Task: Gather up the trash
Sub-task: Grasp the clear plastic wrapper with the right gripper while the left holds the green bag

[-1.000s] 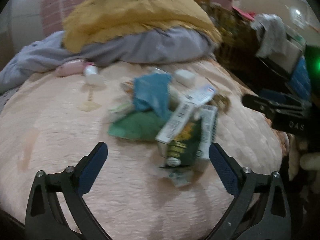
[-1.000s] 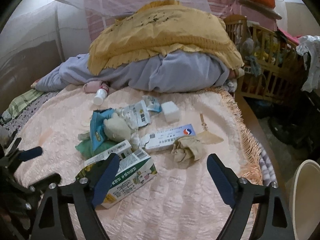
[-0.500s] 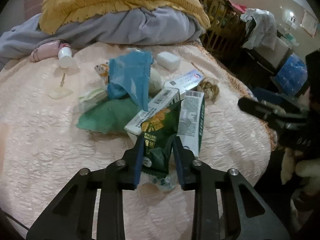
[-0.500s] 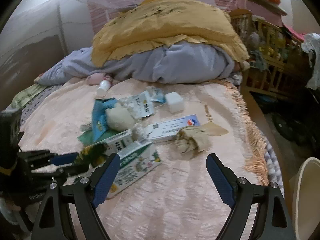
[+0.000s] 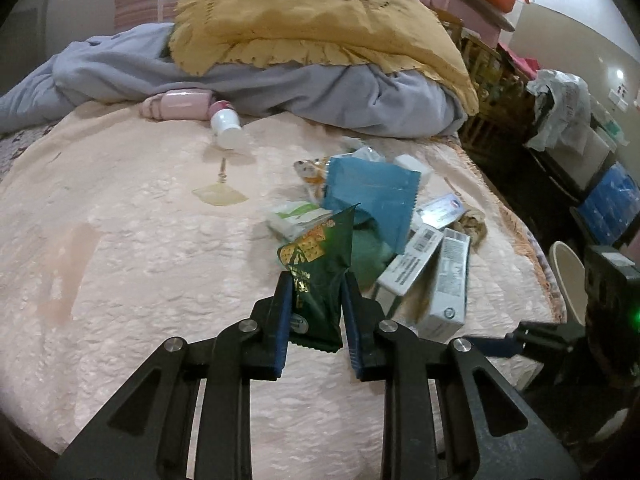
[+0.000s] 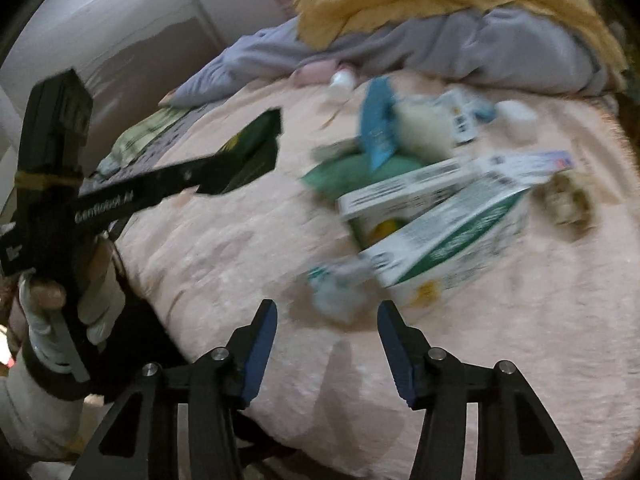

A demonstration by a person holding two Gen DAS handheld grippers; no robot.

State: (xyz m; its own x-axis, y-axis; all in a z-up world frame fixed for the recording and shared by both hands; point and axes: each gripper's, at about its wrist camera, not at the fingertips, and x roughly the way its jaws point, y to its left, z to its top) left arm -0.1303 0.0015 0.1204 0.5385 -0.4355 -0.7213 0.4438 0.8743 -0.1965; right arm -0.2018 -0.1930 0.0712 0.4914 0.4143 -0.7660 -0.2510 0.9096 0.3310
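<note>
My left gripper (image 5: pixel 314 304) is shut on a dark green snack wrapper (image 5: pixel 320 268) and holds it above the pink bedspread (image 5: pixel 120 260); the wrapper also shows in the right wrist view (image 6: pixel 252 156). Beyond it lies a trash pile: a blue packet (image 5: pixel 372 200), white and green cartons (image 5: pixel 444 280), a long white box (image 5: pixel 440 210) and a crumpled brown paper (image 5: pixel 472 224). My right gripper (image 6: pixel 326 344) is open and empty, low over the bed, just short of a small crumpled wrapper (image 6: pixel 340 284) and a carton (image 6: pixel 452 248).
A white bottle (image 5: pixel 226 126) and a pink item (image 5: pixel 180 104) lie by the grey and yellow bedding (image 5: pixel 300 40) at the back. A white bin (image 5: pixel 568 280) stands beside the bed on the right, near dark furniture and a wooden crib (image 5: pixel 492 80).
My left gripper closed on the green wrapper and lifted it off the pile. My right gripper narrowed and moved down and left, close to the small crumpled wrapper.
</note>
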